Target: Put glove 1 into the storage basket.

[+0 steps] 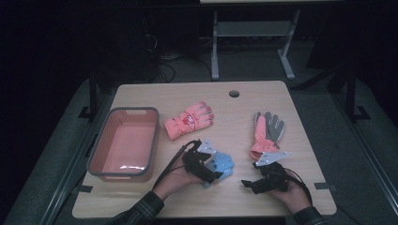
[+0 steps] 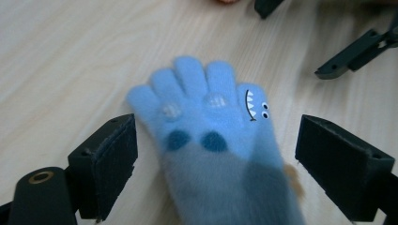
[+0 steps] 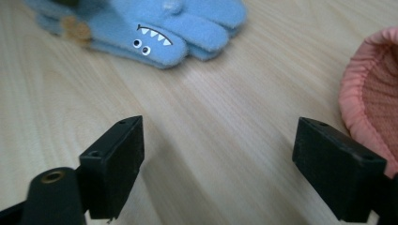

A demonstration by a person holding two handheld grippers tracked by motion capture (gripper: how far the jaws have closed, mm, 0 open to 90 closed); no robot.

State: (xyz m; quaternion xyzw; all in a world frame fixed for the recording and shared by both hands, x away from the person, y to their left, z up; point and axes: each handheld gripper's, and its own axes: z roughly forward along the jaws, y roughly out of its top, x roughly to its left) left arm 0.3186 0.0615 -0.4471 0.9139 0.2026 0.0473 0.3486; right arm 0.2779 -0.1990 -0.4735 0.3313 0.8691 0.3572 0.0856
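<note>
The blue glove lies flat on the worktop, between the spread jaws of the left tool; nothing is gripped. The right tool stands apart beside it. Soft, light knit: the cuff is best pinched.

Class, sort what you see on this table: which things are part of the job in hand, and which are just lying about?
In the job:
blue glove, lying between the open left gripper jaws
right gripper, open beside it

Lying about:
pink glove
grey-and-pink glove
pink bin
</note>
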